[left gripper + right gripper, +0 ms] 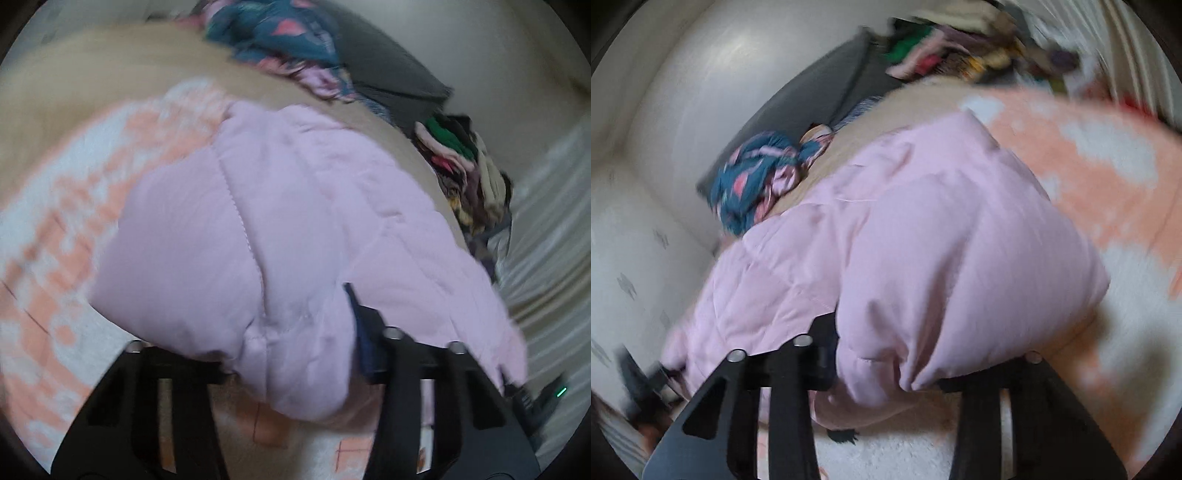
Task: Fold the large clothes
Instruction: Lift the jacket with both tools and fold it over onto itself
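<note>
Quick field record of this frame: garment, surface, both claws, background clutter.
garment: pink quilted jacket, bunched, lying on the blanket
surface: peach-and-white blanket over a beige cover
left claw: jacket's near edge bunched between its fingers, pads appear pressed on the fabric
right claw: closed on a fold at the jacket's near edge
other claw in view: dark tip at the right edge of the left view, blurred
background: teal patterned garment, dark grey pillow, pile of mixed clothes
image quality: motion blur in both views
</note>
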{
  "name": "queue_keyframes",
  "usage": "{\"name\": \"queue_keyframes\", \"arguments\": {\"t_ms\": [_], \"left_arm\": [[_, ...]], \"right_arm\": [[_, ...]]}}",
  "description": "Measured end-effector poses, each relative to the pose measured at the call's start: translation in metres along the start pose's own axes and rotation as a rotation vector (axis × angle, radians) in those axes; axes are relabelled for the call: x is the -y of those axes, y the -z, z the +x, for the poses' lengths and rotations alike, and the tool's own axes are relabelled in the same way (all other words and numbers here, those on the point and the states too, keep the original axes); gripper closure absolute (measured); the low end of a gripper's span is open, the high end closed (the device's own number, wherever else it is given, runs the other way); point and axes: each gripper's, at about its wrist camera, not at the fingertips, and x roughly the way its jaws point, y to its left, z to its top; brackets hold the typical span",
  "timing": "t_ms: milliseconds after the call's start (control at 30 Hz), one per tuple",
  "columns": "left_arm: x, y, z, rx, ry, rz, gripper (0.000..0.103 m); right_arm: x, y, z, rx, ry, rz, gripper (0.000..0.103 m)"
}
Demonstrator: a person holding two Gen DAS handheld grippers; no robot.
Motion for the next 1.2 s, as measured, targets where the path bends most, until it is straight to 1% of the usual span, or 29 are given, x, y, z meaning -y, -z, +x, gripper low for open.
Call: {"name": "queue_keyframes", "arguments": {"t_ms": [67, 133, 233, 333, 500, 733, 933, 1200], "left_arm": [[0.015, 0.002, -0.018, 0.024, -0.04, 0.079, 0.074], [0.026, 0.006, -0.035, 0.045, -0.071, 0.148, 0.075], [0.037, 0.018, -0.064, 0.068, -0.087, 0.211, 0.075], [0.045, 0.035, -0.09, 0.074, -0.095, 0.263, 0.075], [0.044, 0.06, -0.114, 0.054, -0.081, 0.286, 0.075], [0.036, 0.089, -0.143, 0.038, -0.073, 0.313, 0.075], [0.03, 0.111, -0.162, 0.034, -0.076, 0.328, 0.075], [0.028, 0.132, -0.165, 0.028, -0.109, 0.356, 0.074]], "right_arm": [[-0.018, -0.001, -0.015, 0.023, 0.026, -0.092, 0.073], [-0.032, 0.0, -0.031, 0.037, 0.05, -0.166, 0.074], [-0.046, 0.009, -0.063, 0.053, 0.065, -0.253, 0.074], [-0.053, 0.02, -0.093, 0.052, 0.08, -0.303, 0.074], [-0.046, 0.046, -0.136, 0.048, 0.094, -0.304, 0.074], [-0.039, 0.087, -0.181, 0.037, 0.108, -0.294, 0.074], [-0.034, 0.11, -0.204, 0.025, 0.112, -0.275, 0.074], [-0.017, 0.128, -0.208, -0.008, 0.114, -0.213, 0.073]]}}
